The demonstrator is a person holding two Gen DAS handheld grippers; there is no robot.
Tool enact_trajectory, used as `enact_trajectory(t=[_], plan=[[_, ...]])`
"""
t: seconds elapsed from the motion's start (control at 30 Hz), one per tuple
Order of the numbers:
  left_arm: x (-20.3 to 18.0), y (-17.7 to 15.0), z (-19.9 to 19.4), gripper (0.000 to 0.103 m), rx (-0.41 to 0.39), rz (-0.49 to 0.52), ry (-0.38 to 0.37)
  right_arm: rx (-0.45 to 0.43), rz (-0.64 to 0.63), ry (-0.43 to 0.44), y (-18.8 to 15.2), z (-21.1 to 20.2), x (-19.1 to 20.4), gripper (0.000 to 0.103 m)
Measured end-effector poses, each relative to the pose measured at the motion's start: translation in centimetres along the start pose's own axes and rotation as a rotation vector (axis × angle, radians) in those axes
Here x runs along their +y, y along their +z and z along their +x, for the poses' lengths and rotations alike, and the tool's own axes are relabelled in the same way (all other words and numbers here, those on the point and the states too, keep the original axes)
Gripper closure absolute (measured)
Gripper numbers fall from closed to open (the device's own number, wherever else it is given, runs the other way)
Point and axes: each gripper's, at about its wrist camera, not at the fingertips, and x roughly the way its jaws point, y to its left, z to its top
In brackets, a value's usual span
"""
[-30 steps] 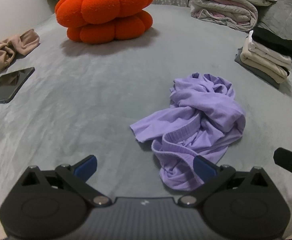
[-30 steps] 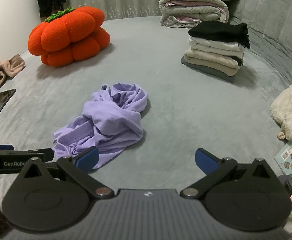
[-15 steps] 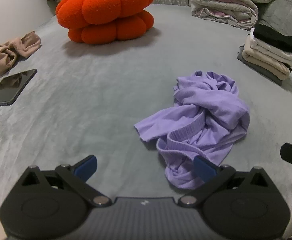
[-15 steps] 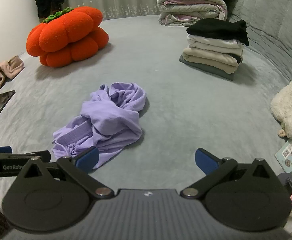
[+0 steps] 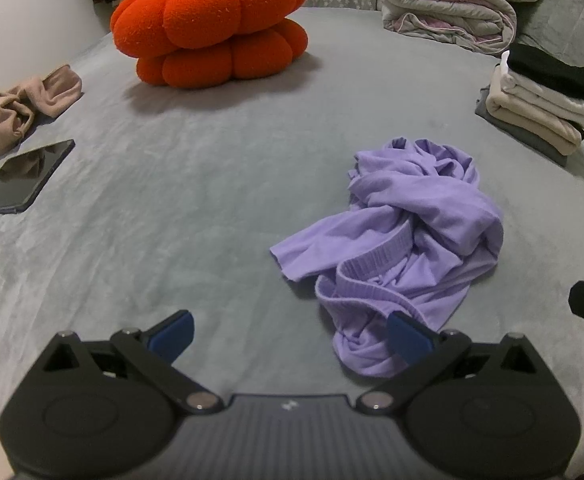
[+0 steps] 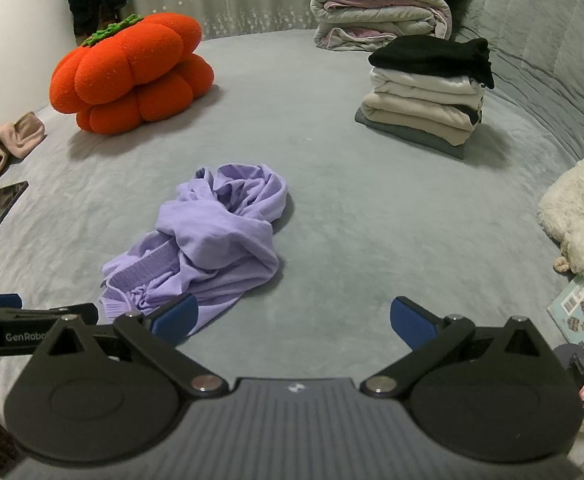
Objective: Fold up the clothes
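A crumpled lilac garment (image 5: 407, 248) with a ribbed band lies on the grey bed cover; in the right wrist view the same lilac garment (image 6: 212, 240) sits left of centre. My left gripper (image 5: 290, 334) is open, held low at the near side of the heap, and its right blue pad overlaps the cloth's near edge. My right gripper (image 6: 293, 318) is open too, with its left pad at the garment's near edge and nothing between its fingers. The left gripper's body (image 6: 32, 320) shows at the right view's left edge.
A stack of folded clothes (image 6: 427, 92) stands at the back right, rolled bedding (image 6: 383, 12) behind it. An orange pumpkin cushion (image 5: 212, 28) sits at the back left. A beige garment (image 5: 28, 104) and a dark tablet (image 5: 20, 178) lie at the left. A white plush toy (image 6: 579, 220) is at the right.
Both grippers have drifted slightly back and left, so the lilac garment sits a little further right and away in the left view. Both stay open.
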Motion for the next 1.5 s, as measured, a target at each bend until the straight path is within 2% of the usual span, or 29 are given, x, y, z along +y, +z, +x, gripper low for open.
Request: enact_trajectory(t=[1.5], plan=[[-0.40,-0.01,-0.14,0.000,0.000,0.023,0.017,-0.002,0.007,0.003,0.04,-0.08,-0.66,0.000]])
